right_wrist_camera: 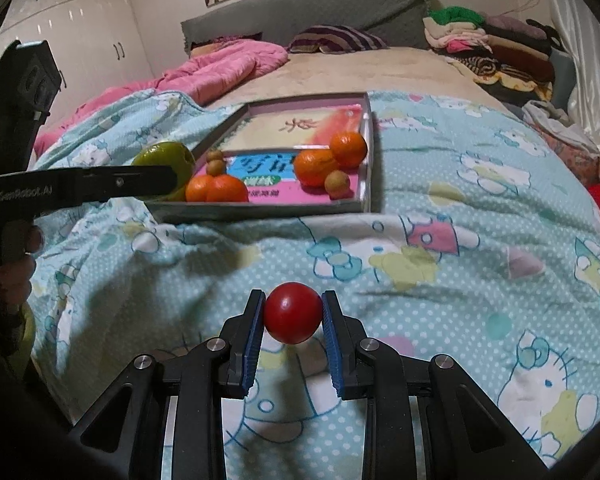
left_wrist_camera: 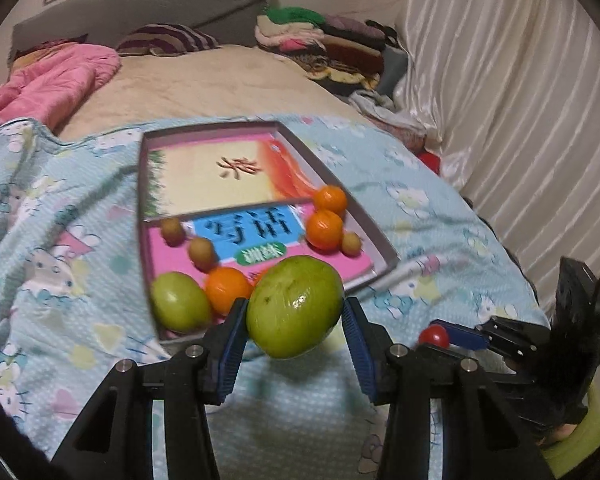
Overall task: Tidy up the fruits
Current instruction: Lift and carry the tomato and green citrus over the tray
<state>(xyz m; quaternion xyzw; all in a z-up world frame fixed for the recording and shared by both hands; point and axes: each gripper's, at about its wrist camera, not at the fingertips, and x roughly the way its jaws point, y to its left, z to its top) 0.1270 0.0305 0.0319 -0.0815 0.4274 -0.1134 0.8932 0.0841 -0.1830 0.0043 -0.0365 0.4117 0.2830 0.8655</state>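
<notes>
Spread over the bed, a pale blue cartoon-cat quilt (right_wrist_camera: 440, 208) carried a shallow grey cardboard tray (right_wrist_camera: 367, 168) lined with printed pink and blue packaging. Above the quilt near the tray's near edge, the left hand-held gripper (left_wrist_camera: 295, 312) pinched a large green fruit (left_wrist_camera: 295, 306) between its blue-padded fingers (left_wrist_camera: 354, 320), both pads pressing on its sides. Well to the right and lower, the right hand-held gripper (right_wrist_camera: 293, 314) pinched a small red fruit (right_wrist_camera: 293, 313), its pads touching the fruit on either side just over the quilt. Inside the tray, a second green fruit (left_wrist_camera: 180, 306) lay in the near left corner, touching an orange (left_wrist_camera: 227, 290) beside it. Two more oranges (left_wrist_camera: 325, 229) sat together by the tray's right wall, one behind the other, with a small brown fruit (left_wrist_camera: 351, 243) just beside them. Two further small brown fruits (left_wrist_camera: 202, 253) lay near the left wall. Beyond the tray were a pink duvet (left_wrist_camera: 56, 80), a striped pillow (left_wrist_camera: 168, 39), a grey headboard (left_wrist_camera: 140, 4) and a pile of folded clothes (left_wrist_camera: 320, 40), with a white curtain (left_wrist_camera: 500, 100) along the right.
</notes>
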